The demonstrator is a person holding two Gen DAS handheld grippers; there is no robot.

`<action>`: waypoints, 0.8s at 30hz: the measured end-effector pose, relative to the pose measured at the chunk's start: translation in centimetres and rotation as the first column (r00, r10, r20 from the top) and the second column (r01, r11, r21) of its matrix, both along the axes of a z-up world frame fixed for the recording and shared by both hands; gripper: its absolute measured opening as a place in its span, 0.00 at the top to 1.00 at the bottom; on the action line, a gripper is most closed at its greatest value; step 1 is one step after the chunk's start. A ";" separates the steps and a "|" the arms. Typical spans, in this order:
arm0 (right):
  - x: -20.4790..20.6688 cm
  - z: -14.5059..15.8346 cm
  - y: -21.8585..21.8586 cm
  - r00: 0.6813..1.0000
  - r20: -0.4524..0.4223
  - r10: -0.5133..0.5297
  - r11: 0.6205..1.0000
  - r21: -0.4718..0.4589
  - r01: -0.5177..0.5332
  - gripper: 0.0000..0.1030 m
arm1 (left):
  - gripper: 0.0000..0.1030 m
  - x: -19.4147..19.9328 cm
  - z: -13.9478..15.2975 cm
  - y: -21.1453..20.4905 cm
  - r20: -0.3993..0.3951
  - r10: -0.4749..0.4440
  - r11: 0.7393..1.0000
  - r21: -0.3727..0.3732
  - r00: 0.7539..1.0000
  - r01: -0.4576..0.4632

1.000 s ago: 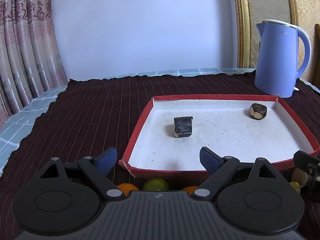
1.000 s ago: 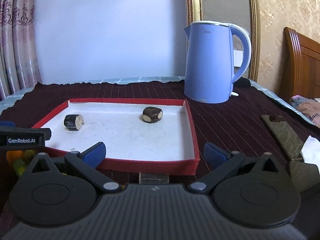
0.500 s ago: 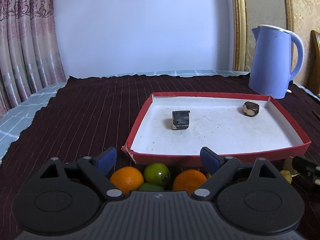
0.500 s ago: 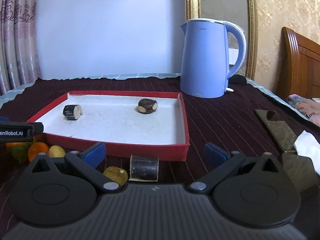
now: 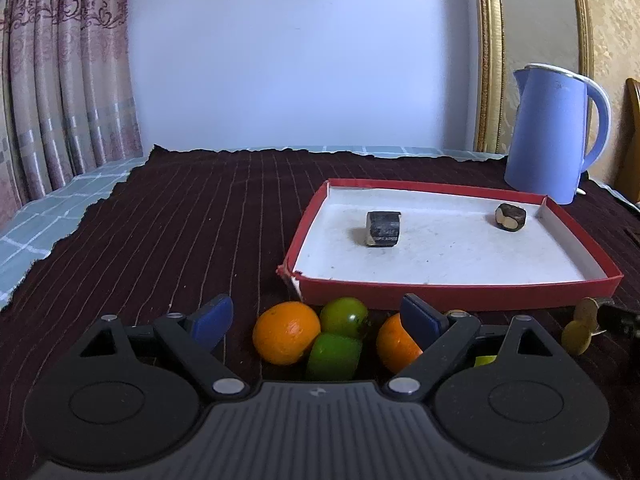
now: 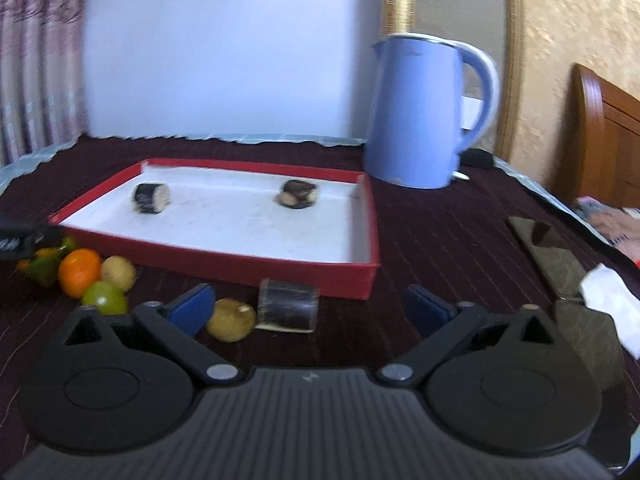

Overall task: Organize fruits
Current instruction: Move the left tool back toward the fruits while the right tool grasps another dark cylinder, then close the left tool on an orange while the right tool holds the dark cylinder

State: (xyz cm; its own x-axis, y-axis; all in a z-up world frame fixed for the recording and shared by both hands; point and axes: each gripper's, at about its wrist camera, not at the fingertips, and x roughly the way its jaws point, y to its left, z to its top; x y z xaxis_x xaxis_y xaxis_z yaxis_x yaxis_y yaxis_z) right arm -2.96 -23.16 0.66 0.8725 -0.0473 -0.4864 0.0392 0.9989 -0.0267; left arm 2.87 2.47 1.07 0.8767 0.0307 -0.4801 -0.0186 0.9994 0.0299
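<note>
We have drawn both grippers back from red tray (image 5: 456, 290); fruit pile hidden a second ago now in full view, so picking can start. Left gripper (image 5: 316, 318) wide open, holding nothing: orange (image 5: 286, 332) and green fruits (image 5: 344, 317) between its fingers, just ahead. Right gripper (image 6: 308, 305) closing from widest, pads touching nothing; dark cut piece (image 6: 288, 305) and yellow fruit (image 6: 232, 319) lie between its fingers, near side of tray. Two dark pieces (image 5: 383, 228) already inside tray, far end.
</note>
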 end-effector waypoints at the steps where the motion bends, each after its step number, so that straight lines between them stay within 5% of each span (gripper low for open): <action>1: 0.2 -0.1 -0.2 1.000 -0.006 -0.005 1.000 0.004 0.005 0.10 | 0.12 -0.1 0.0 0.1 0.003 0.002 1.000 -0.004 1.000 -0.002; 9: 2.6 -0.8 0.4 0.998 -0.061 -0.017 1.000 -0.001 0.017 0.25 | 0.12 -0.7 -0.3 -0.3 0.033 -0.007 1.000 0.023 0.999 0.006; 14: 3.3 -1.4 -0.3 0.993 -0.112 0.037 0.995 0.101 -0.026 0.68 | 0.12 -0.8 -0.3 0.2 0.022 -0.009 1.000 0.011 1.000 0.009; 24: 1.9 -1.1 -0.7 0.998 -0.068 0.020 0.996 0.092 -0.013 0.71 | 0.12 -1.9 -1.1 2.6 -0.039 -0.088 0.996 -0.021 0.995 0.087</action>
State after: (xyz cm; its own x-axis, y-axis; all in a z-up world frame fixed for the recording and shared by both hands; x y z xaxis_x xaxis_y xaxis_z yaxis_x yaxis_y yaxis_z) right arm -1.02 -23.84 -0.48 0.8374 0.0140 -0.5465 0.0239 0.9978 0.0622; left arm 0.93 5.08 0.02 0.8557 -0.0547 -0.5145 0.0696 0.9975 0.0098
